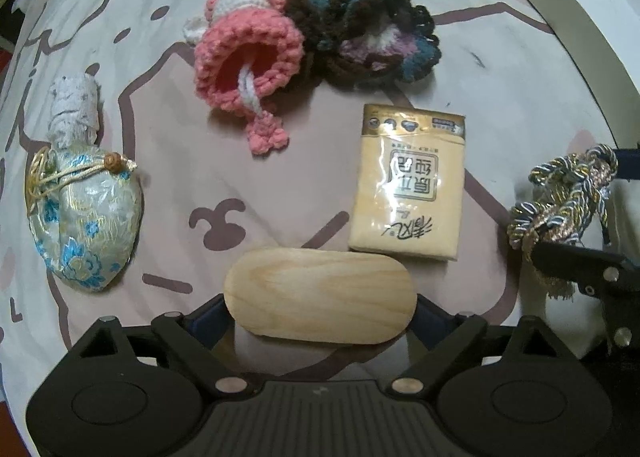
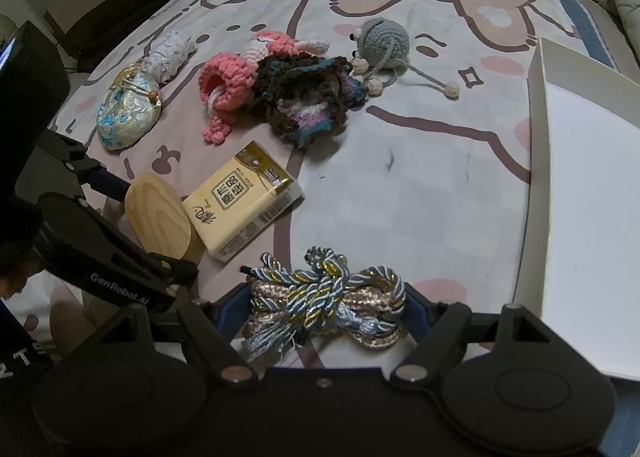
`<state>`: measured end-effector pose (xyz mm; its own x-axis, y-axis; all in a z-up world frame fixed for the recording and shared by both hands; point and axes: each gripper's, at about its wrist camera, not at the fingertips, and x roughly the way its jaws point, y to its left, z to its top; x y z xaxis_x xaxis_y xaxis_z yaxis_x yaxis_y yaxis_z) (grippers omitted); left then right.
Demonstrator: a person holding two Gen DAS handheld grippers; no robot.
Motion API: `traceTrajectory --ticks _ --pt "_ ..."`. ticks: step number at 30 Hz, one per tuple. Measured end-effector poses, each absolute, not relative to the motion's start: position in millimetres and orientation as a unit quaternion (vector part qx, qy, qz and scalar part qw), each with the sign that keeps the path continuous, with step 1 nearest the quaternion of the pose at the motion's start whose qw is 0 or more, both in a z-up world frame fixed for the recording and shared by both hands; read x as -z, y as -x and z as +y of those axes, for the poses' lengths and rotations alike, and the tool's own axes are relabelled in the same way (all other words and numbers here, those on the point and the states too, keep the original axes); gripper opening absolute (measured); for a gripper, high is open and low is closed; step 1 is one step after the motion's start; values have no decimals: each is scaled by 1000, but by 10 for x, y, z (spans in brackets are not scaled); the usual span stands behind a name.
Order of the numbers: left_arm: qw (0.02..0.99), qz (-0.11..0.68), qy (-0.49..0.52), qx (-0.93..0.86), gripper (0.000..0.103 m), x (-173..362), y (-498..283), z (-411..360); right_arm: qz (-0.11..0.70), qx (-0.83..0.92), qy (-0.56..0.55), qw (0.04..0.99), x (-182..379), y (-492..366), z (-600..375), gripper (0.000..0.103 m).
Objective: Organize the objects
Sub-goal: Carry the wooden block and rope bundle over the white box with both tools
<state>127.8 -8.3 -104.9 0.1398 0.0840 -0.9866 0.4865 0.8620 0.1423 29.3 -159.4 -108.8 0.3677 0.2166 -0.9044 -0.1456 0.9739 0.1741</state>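
Note:
My left gripper [image 1: 320, 313] points straight down at the bed, its pads against the two ends of a pale wooden oval block [image 1: 320, 293]. From the right wrist view the block [image 2: 160, 213] sits between those same fingers [image 2: 116, 185]. My right gripper [image 2: 324, 309] is shut on a bundle of blue, gold and brown braided cord [image 2: 324, 293] with a tassel, held low over the sheet. That cord [image 1: 568, 197] shows at the right edge of the left wrist view. A yellow tissue pack [image 1: 408, 185] lies just beyond the block.
On the cartoon bedsheet lie a blue-flowered brocade pouch [image 1: 84, 209], a pink crochet pouch [image 1: 248, 57], a dark crochet pouch [image 1: 368, 33] and a grey crochet mouse [image 2: 380, 41]. A white open box [image 2: 580, 177] stands at the right. A dark chair [image 2: 120, 17] is past the bed's far left edge.

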Motion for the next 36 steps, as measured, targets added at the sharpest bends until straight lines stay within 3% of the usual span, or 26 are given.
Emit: traceTrajectory --ticks 22,36 --pt "750 601 -230 152 92 925 -1363 -53 543 -111 -32 832 1053 -280 -1600 78" --pt "801 552 -178 147 92 502 -1244 55 475 -98 -64 872 738 -215 -1742 79"
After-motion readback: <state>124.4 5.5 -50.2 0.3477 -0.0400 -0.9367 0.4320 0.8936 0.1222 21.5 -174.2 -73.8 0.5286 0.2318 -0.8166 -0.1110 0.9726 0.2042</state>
